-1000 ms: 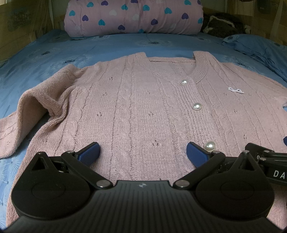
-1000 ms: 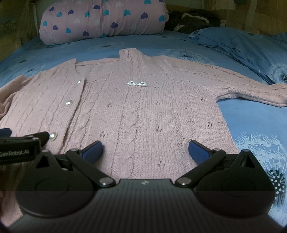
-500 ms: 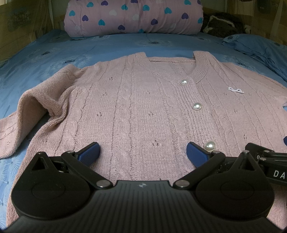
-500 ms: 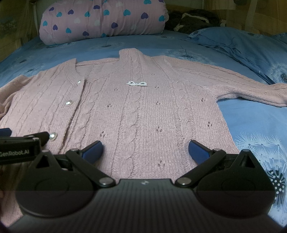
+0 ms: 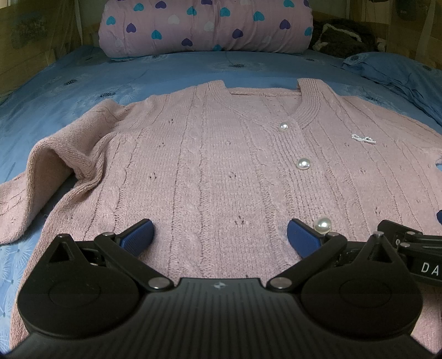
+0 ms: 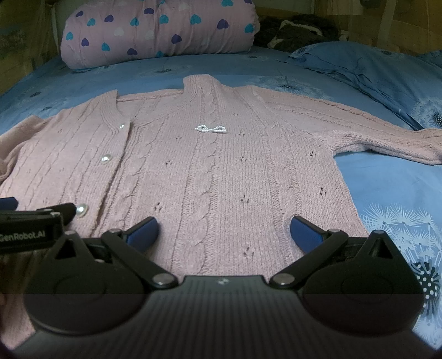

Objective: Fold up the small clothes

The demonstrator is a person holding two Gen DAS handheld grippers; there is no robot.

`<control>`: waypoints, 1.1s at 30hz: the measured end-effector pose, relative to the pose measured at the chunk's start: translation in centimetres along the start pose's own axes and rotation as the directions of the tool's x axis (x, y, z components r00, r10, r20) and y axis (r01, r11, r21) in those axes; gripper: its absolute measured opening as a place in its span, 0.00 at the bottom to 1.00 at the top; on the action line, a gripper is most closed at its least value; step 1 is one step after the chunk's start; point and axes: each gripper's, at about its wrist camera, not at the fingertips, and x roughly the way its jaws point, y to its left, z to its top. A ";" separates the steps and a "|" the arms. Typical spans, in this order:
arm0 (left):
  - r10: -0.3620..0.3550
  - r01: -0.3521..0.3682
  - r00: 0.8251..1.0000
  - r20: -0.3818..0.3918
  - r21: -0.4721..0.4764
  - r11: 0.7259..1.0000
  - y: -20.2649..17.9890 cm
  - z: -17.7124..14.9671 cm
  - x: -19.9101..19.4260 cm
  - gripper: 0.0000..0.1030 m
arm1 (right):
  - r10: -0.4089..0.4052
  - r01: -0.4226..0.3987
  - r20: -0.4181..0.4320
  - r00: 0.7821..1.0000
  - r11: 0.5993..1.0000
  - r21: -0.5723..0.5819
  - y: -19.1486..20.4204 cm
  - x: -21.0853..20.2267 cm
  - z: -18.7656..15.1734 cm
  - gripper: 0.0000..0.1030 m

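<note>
The cardigan [image 5: 221, 171], a pink cable-knit one, lies flat and face up on the bed [image 5: 69, 91], buttoned, with its hem nearest both cameras and its neckline pointing away. Low over the hem, the left tongs [image 5: 220, 236] stand wide apart with nothing between their blue pads, over the half of the front to the left of the button band. The right tongs [image 6: 224, 230] are likewise spread wide and empty, over the other half near the right side seam. Each view catches an edge of the other tool: the left view at its right margin, the right view at its left margin, just beside the lowest pearl button [image 6: 81, 210].

Further up, three pearl buttons run along the band, and a small beaded bow [image 6: 210, 129] sits on the chest. The left view alone shows the left sleeve [image 5: 36, 176] humped up in a loose fold and trailing toward the camera over the blue sheet. The right view alone shows the right sleeve [image 6: 386, 138] stretched straight out sideways, flat on the sheet.

Beyond the neckline, a rolled pink quilt with hearts [image 5: 204, 24] lies across the head of the bed. To its right, a dark fuzzy bundle [image 6: 298, 30] and a blue pillow [image 6: 359, 63].
</note>
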 end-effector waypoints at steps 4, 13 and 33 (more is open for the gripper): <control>0.000 0.000 1.000 0.000 0.000 1.000 0.0 0.0 0.0 1.00 | 0.000 0.000 0.000 1.000 1.000 0.000 0.0 0.0 0.0 1.00; 0.007 -0.007 1.000 -0.001 0.007 1.000 -0.1 0.0 0.1 1.00 | 0.002 -0.002 -0.001 1.000 1.000 0.003 0.0 0.0 -0.1 1.00; -0.026 0.026 1.000 -0.017 0.010 1.000 0.2 0.1 -0.3 1.00 | -0.004 0.004 0.011 1.000 1.000 0.010 0.0 -0.2 -0.4 1.00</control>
